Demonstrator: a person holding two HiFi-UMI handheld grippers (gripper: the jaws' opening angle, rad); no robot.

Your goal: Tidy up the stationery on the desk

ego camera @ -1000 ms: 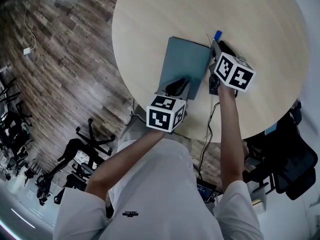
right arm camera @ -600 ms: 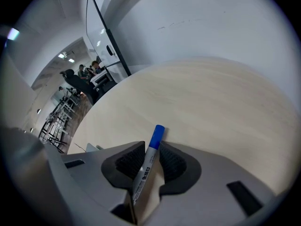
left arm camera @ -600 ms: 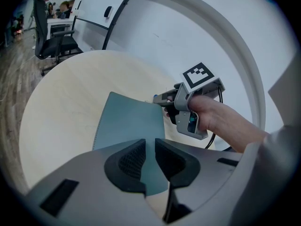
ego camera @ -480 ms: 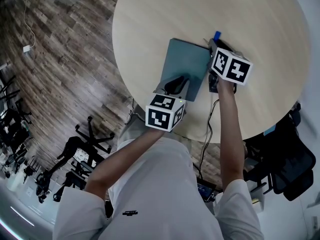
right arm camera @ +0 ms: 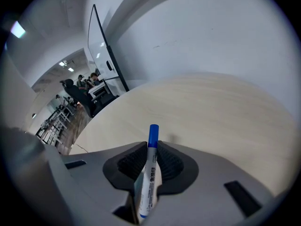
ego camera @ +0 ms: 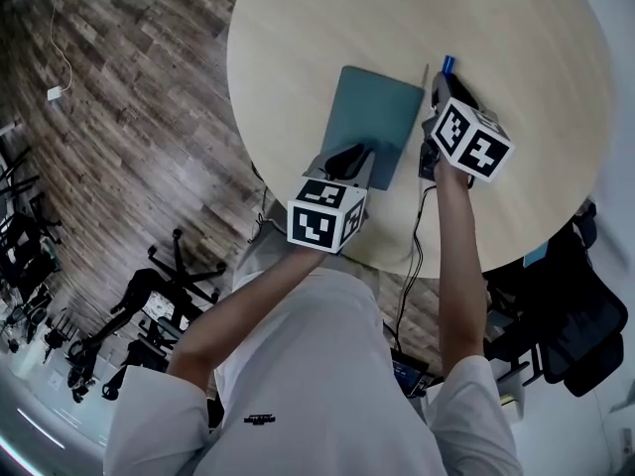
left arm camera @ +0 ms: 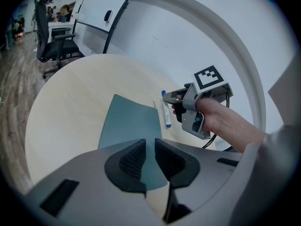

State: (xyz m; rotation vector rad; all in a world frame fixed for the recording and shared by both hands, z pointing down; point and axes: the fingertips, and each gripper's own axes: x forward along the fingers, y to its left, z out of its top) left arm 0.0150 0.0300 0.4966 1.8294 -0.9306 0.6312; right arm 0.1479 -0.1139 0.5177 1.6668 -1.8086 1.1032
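**Two hand-held grippers at a round desk: marker and notebook both gripped**

The right gripper has its jaws clamped on a white marker with a blue cap. The jaws have just been closing, and the ribbed pads now press the barrel from both sides. The cap sticks out past the jaw tips, pointing away from the person over the pale round desk. Whether the marker's rear end touches the desk cannot be told.

The left gripper has its jaws nearly together on the near edge of a teal notebook, which fills the narrow gap between the pads. The notebook lies flat on the desk, towards the person's side, its far end reaching towards the desk's middle. The marker is just beside the notebook's right edge, near its far right corner.

A black cable hangs from the right gripper over the desk's near edge.
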